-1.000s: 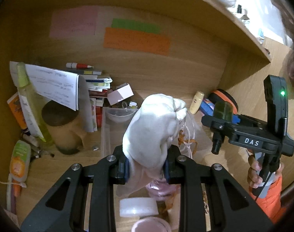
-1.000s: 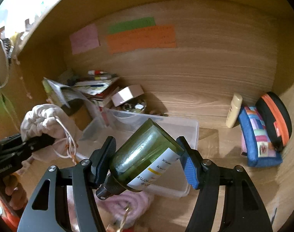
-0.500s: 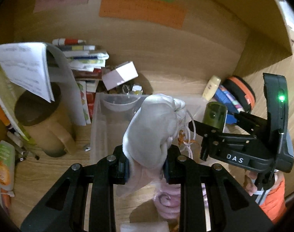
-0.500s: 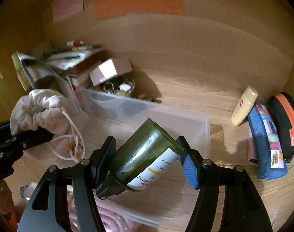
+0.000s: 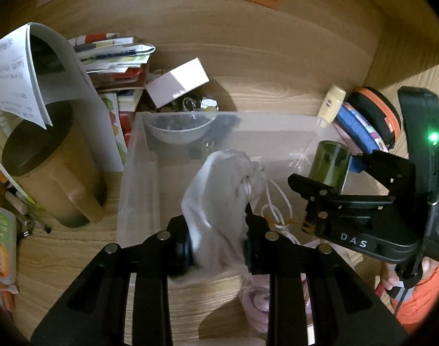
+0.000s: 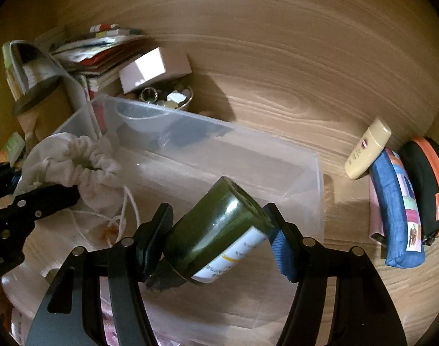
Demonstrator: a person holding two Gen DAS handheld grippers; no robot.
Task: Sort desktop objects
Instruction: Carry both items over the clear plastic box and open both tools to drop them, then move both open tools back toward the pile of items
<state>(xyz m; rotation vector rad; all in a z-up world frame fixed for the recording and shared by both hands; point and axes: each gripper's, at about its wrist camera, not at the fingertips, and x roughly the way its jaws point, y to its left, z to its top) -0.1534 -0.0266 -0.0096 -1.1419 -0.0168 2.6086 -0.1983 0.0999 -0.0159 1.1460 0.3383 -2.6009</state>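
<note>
Both hands have come down and forward over the last second, so what each carries now hangs over the clear plastic bin (image 5: pixel 138 173) rather than short of it. Nearest, the left hand-held gripper (image 5: pixel 216 248) is clenched on a white drawstring pouch (image 5: pixel 219 184), whose cords (image 5: pixel 277 210) trail down inside the bin's near right part. Just to its right, the right hand-held gripper (image 6: pixel 219 236) grasps a dark green bottle (image 6: pixel 216 230) tilted with its cap toward the camera and its base pointing into the bin. Judging by this, the step in hand is dropping both items into the bin, and neither has been let go yet. Behind the bin's far wall sit a small bowl of trinkets (image 6: pixel 167 98) and a pink box (image 5: pixel 176 82); toward the desk's far left are a brown mug (image 5: pixel 49 173) and stacked papers (image 5: pixel 112 49), and at the far right a cream tube (image 6: pixel 366 150) leans on a blue pouch (image 6: pixel 401 210).
</note>
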